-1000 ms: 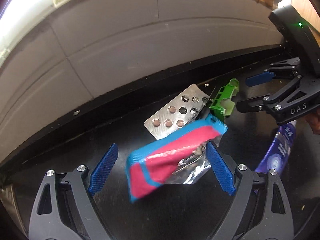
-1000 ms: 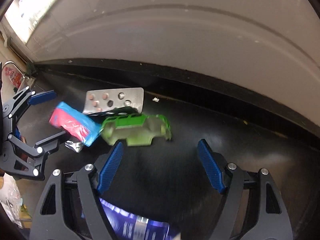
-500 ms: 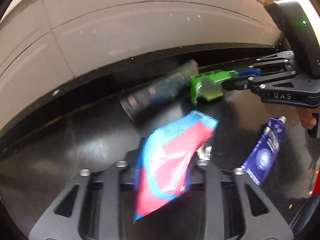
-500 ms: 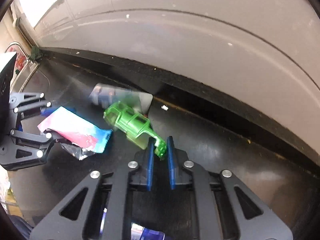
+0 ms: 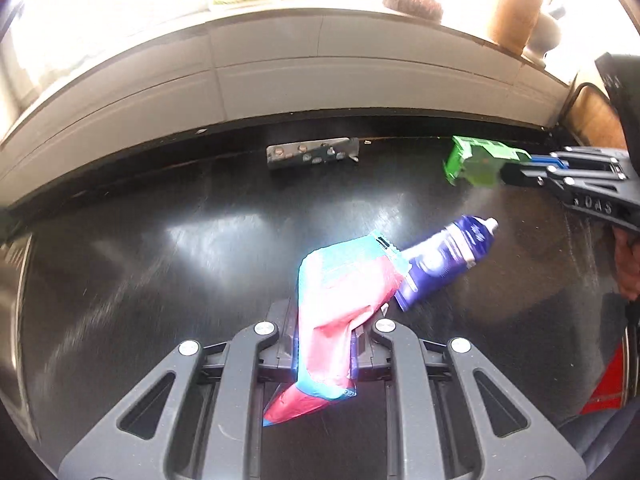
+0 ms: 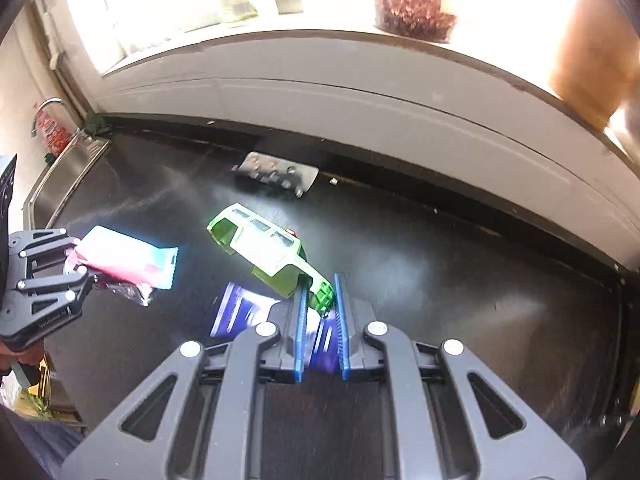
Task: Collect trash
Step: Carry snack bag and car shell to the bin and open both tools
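Observation:
My left gripper (image 5: 322,344) is shut on a pink and blue snack wrapper (image 5: 340,292) and holds it above the black counter (image 5: 160,264). It also shows in the right wrist view (image 6: 128,262), held by the left gripper (image 6: 78,262). My right gripper (image 6: 320,296) is shut on the end of a green toy car shell (image 6: 268,252), lifted off the counter; the left wrist view shows the shell (image 5: 476,162) in the right gripper (image 5: 516,168). A purple tube (image 5: 444,262) lies on the counter below. A silver pill blister pack (image 5: 312,154) lies by the back wall.
A grey tiled wall (image 5: 320,72) backs the counter, with a bright window ledge above holding a brown brush (image 6: 414,14). A steel sink (image 6: 68,172) with a tap sits at the far left in the right wrist view.
Both grippers closed from open, the left on the wrapper and the right on the green car shell. Both then lifted and pulled back from the wall; the blister pack stayed on the counter.

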Demonstrator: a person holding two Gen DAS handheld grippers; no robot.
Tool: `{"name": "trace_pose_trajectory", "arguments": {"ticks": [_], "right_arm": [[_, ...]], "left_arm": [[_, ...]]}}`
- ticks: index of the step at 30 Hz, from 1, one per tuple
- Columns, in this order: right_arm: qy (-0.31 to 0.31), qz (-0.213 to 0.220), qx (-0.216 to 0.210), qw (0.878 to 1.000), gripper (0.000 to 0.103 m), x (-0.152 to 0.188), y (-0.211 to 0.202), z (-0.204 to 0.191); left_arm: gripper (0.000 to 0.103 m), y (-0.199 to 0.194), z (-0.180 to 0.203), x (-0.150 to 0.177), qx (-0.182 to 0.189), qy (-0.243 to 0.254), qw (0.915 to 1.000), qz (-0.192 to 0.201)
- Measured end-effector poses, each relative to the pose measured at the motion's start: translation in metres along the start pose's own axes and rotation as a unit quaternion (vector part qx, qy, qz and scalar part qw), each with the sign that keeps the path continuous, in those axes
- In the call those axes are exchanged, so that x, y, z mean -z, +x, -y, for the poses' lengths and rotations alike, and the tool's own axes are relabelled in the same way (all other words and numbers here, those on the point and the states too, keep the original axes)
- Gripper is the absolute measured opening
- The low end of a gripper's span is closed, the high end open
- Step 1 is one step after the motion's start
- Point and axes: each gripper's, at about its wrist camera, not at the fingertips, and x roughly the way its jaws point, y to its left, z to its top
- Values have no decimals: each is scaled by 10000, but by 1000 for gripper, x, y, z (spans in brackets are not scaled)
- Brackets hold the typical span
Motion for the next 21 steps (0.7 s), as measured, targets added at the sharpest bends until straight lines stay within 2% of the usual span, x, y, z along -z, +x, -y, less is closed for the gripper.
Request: {"name": "trace_pose_trajectory", "arguments": {"ticks": [4, 11, 15, 19, 21], "right_arm": [[23, 24, -20, 10000, 13, 23, -23, -12], [-112, 89, -120, 9998, 13, 39, -48, -39], [-259, 155, -244, 9992, 13, 37, -60, -59], [-544, 190, -522, 9970, 14, 27, -57, -99], [-773, 165, -711, 9943, 13, 20, -53, -127]], "left_arm": [[16, -24, 15, 22, -142, -88, 9998, 60], [16, -53, 23, 46, -329, -285, 9988, 208], [16, -70, 9, 57, -506, -488, 9970, 329], [16, -94, -16, 75, -797, -796, 9926, 443], [16, -111, -36, 91, -1010, -1083, 9878, 486]]}}
